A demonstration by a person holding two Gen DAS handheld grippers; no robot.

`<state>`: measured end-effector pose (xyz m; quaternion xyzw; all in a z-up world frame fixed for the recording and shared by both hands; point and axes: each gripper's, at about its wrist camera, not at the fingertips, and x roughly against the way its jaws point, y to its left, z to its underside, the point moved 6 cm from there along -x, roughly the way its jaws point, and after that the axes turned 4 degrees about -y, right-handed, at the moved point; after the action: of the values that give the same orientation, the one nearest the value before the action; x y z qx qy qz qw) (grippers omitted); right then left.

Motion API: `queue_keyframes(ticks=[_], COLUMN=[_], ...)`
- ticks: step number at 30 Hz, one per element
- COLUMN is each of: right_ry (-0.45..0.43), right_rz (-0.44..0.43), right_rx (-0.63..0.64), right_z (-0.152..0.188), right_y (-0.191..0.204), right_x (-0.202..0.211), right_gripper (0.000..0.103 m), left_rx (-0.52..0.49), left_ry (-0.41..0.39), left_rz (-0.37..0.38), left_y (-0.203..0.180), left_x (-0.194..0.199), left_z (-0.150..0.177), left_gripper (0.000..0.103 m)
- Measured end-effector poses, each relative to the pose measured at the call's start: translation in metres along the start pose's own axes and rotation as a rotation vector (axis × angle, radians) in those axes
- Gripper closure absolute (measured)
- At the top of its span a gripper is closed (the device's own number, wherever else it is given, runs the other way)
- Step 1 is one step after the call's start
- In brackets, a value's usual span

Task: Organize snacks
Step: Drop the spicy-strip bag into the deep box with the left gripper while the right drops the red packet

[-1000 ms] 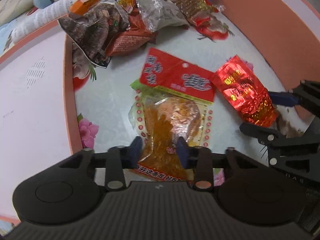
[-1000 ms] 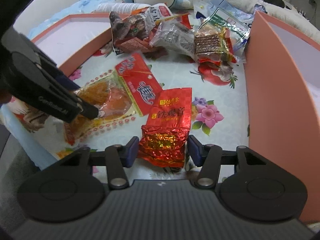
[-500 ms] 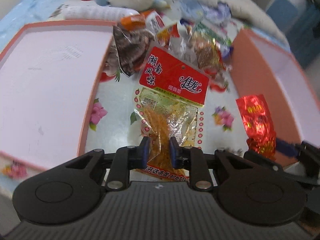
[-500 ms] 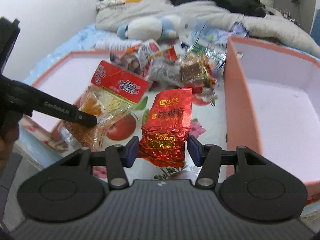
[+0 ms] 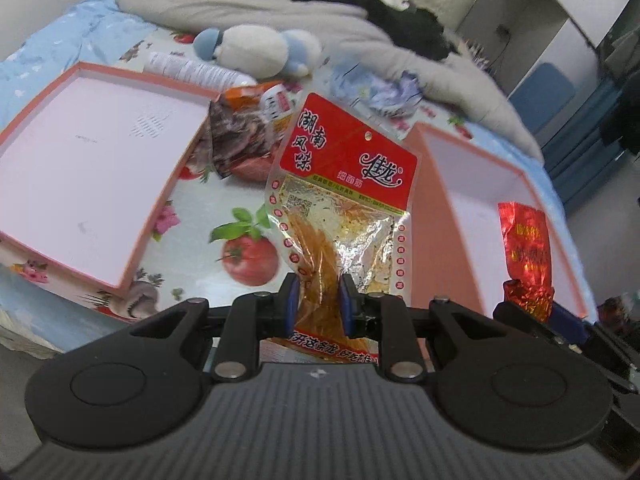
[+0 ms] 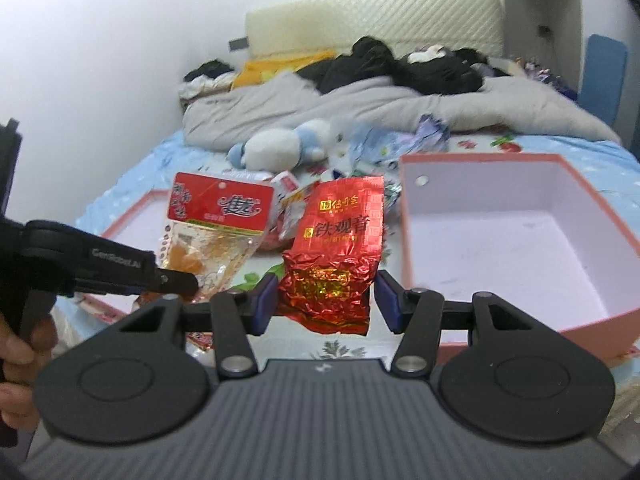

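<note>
Both packets now lifted higher

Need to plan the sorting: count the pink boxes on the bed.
2. The shallow pink box lies left of the snack pile; the deeper pink box sits right of it. None seems hidden.

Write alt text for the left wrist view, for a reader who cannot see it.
The left gripper is shut on a clear snack packet with a red header, held up above a floral cloth. A shallow pink tray lies left, a deeper pink box right, where a red foil pack is also held up.
</note>
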<state>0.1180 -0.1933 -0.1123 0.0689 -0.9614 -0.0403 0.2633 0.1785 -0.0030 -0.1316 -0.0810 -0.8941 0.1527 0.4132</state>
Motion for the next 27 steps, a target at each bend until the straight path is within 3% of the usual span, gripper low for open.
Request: queue_keyframes(ticks=[4,12,18,27], right_ry=[-0.021,-0.048,-0.076,-0.021], right_rz=[0.048,0.157,0.249,0.358], right_rx=[-0.026,-0.096,-0.154,-0.192], right_z=[-0.002,-0.012,-0.023,-0.026], right_y=[-0.020,-0.078,-0.131,-0.201], right_x=[0.012,0.002,-0.014,-0.064], right_gripper=[0.048,0.048,0.048,0.048], left_rx=[-0.013,-0.087,-0.149,-0.270], left_ry=[-0.006,-0.005,0.018,0.092], left_rz=[0.043,0.120,0.201,0.218], left_y=[-0.025,-0.085,-0.140,-0.208], left_x=[0.004,-0.022,-0.066,-0.141], left_z=[0.000,-0.020,-0.045,-0.067], left_gripper=[0.079,0.079,0.079,0.078])
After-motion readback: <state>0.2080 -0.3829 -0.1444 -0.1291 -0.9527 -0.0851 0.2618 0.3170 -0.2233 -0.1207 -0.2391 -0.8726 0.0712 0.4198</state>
